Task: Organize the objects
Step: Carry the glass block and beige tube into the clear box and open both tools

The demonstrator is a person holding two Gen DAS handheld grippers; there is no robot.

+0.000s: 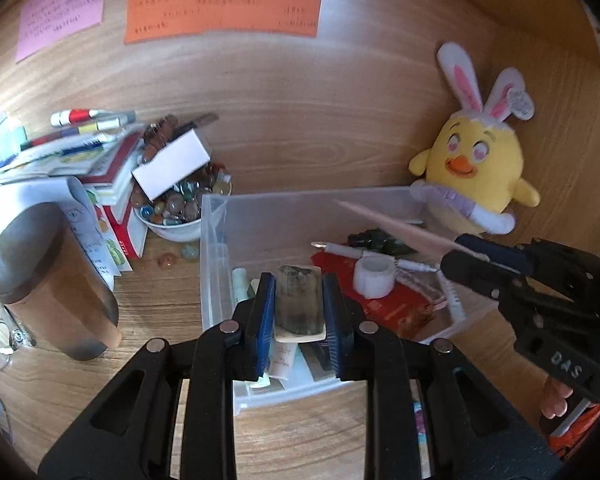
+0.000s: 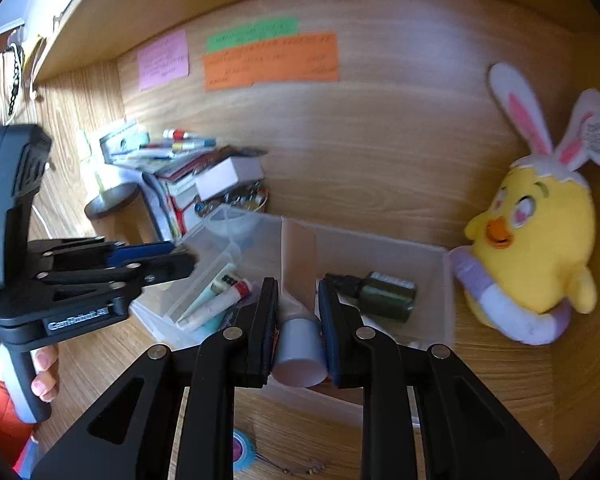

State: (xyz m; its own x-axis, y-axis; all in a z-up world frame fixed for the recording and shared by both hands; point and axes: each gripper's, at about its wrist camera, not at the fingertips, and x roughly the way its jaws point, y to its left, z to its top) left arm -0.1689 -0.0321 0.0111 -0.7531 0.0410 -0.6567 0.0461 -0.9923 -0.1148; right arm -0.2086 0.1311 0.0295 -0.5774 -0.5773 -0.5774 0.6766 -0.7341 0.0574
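The left gripper [image 1: 299, 312] is clamped on a flat brownish comb-like slab [image 1: 300, 306], held upright between its blue pads over the near left part of the clear plastic box [image 1: 260, 208]; what the slab is exactly is hard to tell. Under it, in the narrow left compartments of the box, lie a few small tubes [image 1: 240, 284], one below the gripper.

The right gripper [image 2: 298, 322] is clenched on a pale pink tube [image 2: 298, 344], its flat grey cap end toward the camera and its tapered body pointing forward over the middle of the same box [image 2: 446, 292]. In the left wrist view this gripper [image 1: 456, 254] reaches in from the right, with the tube [image 1: 396, 230] slanting out above the box's right half.

Just past the right gripper's fingers, a dark green bottle [image 2: 380, 290] lies on its side in the right compartment. In the left view, a white roll of tape [image 1: 374, 276], a white pen-like stick [image 1: 356, 251] and a red packet [image 1: 384, 304] lie there as well.

A yellow chick toy [image 1: 474, 168] with rabbit ears leans against the box's far right corner, touching it. Left of the box stands a bowl of marbles [image 1: 176, 204] with a white carton [image 1: 172, 166] on top, then a stack of books [image 1: 80, 160] and a brown tumbler [image 1: 48, 276]. Orange [image 1: 224, 12], green and pink notes hang on the wooden back panel.
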